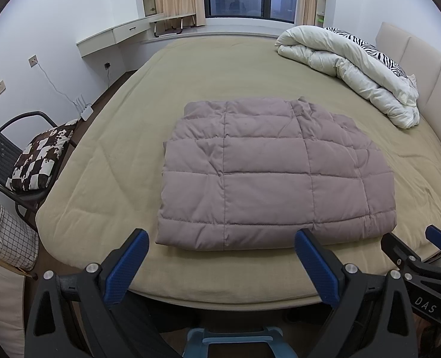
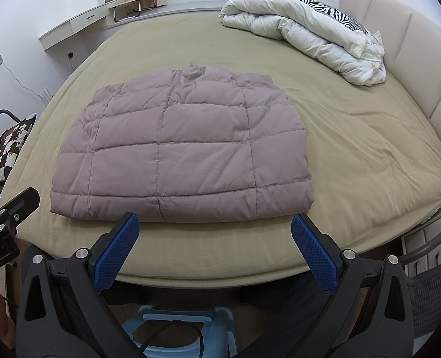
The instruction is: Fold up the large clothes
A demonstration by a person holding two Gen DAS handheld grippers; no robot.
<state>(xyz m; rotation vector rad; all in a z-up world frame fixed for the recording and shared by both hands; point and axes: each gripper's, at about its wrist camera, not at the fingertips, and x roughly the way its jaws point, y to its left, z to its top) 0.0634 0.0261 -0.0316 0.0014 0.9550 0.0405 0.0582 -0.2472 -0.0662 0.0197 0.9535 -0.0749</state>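
A mauve quilted puffer jacket lies folded into a flat rectangle on the olive bedspread; it also shows in the right wrist view, with its collar at the far edge. My left gripper is open and empty, held just short of the jacket's near edge, over the bed's front edge. My right gripper is open and empty, also just short of the jacket's near edge. The right gripper shows at the right edge of the left wrist view.
A rolled white duvet with a zebra-print pillow lies at the far right by the headboard. A chair with a checked cushion and a grid-pattern basket stand left of the bed. A blue stool is below.
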